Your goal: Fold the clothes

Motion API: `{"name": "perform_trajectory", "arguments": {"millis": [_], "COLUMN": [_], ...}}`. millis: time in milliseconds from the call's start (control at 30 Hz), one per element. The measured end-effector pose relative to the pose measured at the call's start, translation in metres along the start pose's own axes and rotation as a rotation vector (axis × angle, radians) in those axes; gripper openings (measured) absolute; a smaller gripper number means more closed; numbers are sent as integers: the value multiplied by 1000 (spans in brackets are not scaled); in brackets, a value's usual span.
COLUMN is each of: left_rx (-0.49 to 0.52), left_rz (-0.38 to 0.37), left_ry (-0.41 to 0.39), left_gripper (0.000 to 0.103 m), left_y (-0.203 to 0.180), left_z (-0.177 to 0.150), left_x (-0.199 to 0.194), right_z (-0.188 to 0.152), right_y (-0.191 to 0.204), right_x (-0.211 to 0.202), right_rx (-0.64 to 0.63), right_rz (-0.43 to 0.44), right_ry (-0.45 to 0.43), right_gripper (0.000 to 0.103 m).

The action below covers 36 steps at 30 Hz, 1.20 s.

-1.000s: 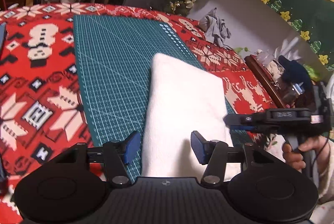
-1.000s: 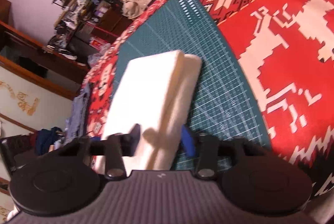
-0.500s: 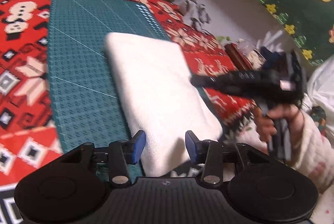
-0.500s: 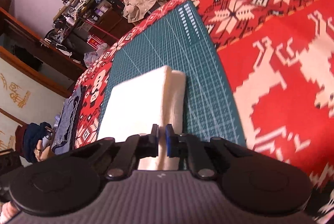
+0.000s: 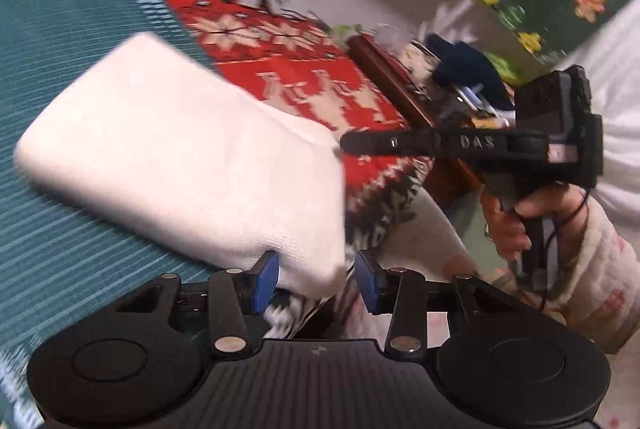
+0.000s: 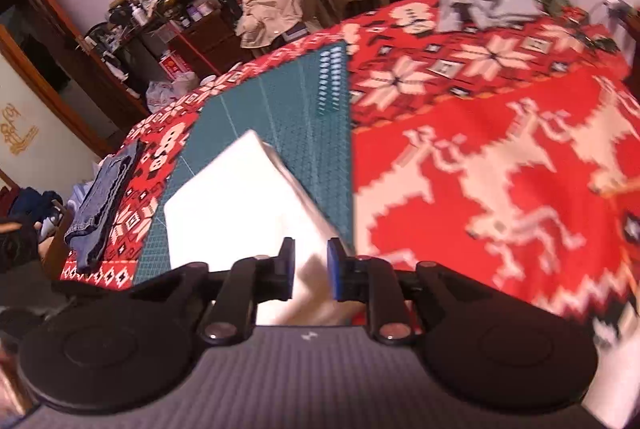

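- Red patterned tablecloth (image 6: pixel 500 133) over the table, green cutting mat (image 6: pixel 280 109) on its left part, folded jeans (image 6: pixel 100 197) near the far left edge in the right wrist view.
- Left claw (image 5: pixel 316 283) partly open, blue pads apart around the near corner of the folded white cloth (image 5: pixel 180 157); left pad just at the cloth's edge, right pad clear of it.
- Right claw (image 6: pixel 311 269) narrowly apart, just been opening, with a raised fold of the white cloth between the pads; whether pressing, hard to tell.
- Cloth's near end overhanging the table edge, bare mat to its left, open tablecloth to its right.
- Long axis running from near right to far left in the left wrist view; other end on the mat.
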State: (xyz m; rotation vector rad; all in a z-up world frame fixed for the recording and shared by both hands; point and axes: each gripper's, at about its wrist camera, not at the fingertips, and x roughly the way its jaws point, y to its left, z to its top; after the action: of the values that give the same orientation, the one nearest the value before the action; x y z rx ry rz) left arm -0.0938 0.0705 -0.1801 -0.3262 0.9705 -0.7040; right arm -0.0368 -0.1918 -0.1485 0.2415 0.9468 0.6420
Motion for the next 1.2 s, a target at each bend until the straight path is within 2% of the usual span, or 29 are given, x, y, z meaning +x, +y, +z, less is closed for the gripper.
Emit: {"name": "perform_trajectory", "arguments": {"millis": [133, 267, 367, 400, 533, 600, 733, 867, 933, 967, 1100, 1200], "left_rx": [52, 86, 84, 76, -4, -60, -140, -164, -149, -142, -140, -166], "left_rz": [-13, 9, 69, 99, 206, 237, 227, 155, 146, 148, 172, 150], "left_ry": [14, -13, -66, -91, -191, -202, -152, -111, -108, -108, -101, -86], "left_gripper": [41, 43, 46, 51, 57, 59, 59, 60, 61, 57, 23, 22], "left_y": [-13, -16, -6, 0, 37, 61, 95, 103, 102, 102, 100, 97], "left_z": [13, 14, 14, 16, 26, 34, 49, 53, 51, 49, 37, 18], "left_x": [13, -9, -39, -48, -83, -85, -66, -48, -47, -48, -61, -73], "right_z": [-13, -19, -23, -24, -30, -32, -32, -29, -26, -25, -15, -2], "right_y": [-16, -22, -22, -21, -22, -24, -30, -34, -35, -34, -25, -16], "right_x": [-14, -12, -6, -3, 3, 6, 11, 20, 25, 27, 41, 52], "right_rx": [58, 107, 140, 147, 189, 228, 288, 329, 340, 337, 299, 236], "right_rz": [-6, 25, 48, 49, 43, 39, 50, 40, 55, 66, 109, 118], "right_ry": [-17, -18, -6, 0, 14, 15, 18, 43, 47, 51, 76, 98], "right_gripper": [28, 30, 31, 32, 39, 43, 48, 53, 55, 55, 55, 57]}}
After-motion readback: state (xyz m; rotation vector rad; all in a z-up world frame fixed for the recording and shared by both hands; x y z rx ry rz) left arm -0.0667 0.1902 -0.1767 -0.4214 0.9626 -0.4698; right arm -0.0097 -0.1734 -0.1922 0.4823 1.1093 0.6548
